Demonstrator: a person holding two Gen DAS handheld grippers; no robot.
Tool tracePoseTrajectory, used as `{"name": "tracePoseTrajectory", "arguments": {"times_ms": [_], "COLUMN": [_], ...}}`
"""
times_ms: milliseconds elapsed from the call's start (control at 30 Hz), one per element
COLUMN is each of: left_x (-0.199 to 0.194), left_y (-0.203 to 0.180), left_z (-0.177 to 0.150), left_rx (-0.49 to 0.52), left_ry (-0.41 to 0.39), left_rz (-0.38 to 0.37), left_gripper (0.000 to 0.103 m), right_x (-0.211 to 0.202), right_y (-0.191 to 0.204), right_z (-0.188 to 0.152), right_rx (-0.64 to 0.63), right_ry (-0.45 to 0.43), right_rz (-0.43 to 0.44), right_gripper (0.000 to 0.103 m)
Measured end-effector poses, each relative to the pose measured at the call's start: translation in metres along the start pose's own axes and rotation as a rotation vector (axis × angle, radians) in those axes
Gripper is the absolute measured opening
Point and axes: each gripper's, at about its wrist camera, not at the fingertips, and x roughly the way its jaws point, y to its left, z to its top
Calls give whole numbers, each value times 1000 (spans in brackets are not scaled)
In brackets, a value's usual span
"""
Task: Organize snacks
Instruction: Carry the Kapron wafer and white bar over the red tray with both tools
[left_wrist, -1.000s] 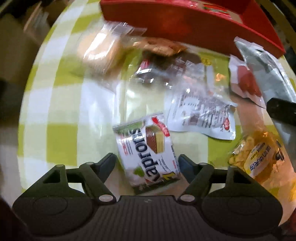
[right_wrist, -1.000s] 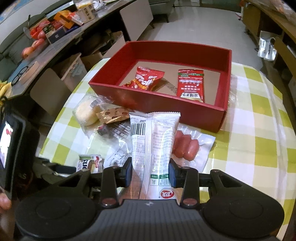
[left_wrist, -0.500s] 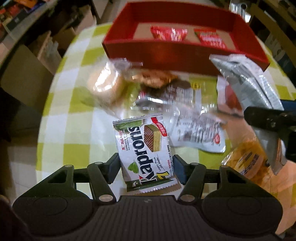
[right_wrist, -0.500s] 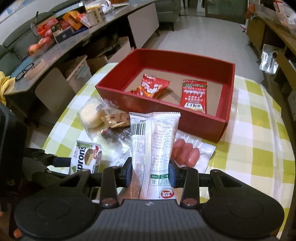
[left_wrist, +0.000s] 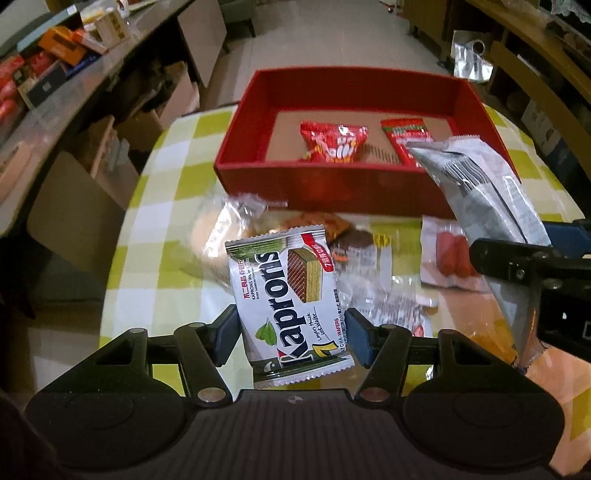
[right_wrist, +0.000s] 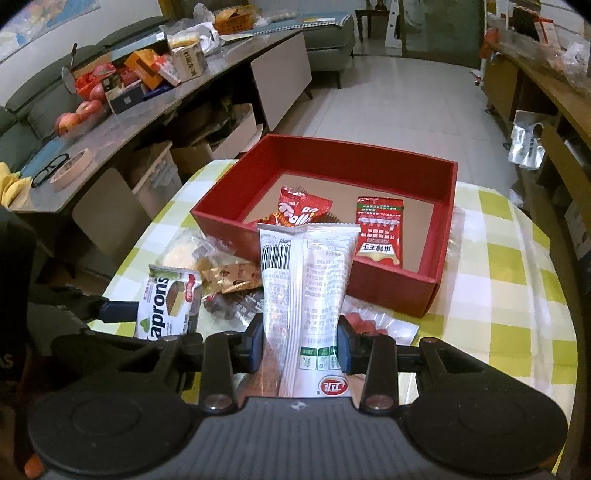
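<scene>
Wafer pack (left_wrist: 291, 302) clamped between left claw (left_wrist: 291, 338) fingers.

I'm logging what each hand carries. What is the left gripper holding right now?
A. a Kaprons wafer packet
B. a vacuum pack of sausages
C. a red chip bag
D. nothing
A: in the left wrist view the left gripper has its jaws closed on the white Kaprons wafer packet, lifted above the checked table.
</scene>
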Motion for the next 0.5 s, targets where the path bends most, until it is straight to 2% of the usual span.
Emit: {"name": "tracePoseTrajectory", "arguments": {"times_ms": [167, 500], "left_x": [-1, -7], "left_y": [-2, -8], "left_z": [14, 55], "left_rx": [0, 0], "left_ry": [-19, -105], "left_rz": [3, 18], "left_gripper": [67, 67], "right_x": [-5, -6], "right_y": [-4, -18], "right_z": [10, 35], "right_rx": [11, 47], "right_ry": [-41, -105], "right_rz": [-21, -67], "right_gripper": [45, 45]}}
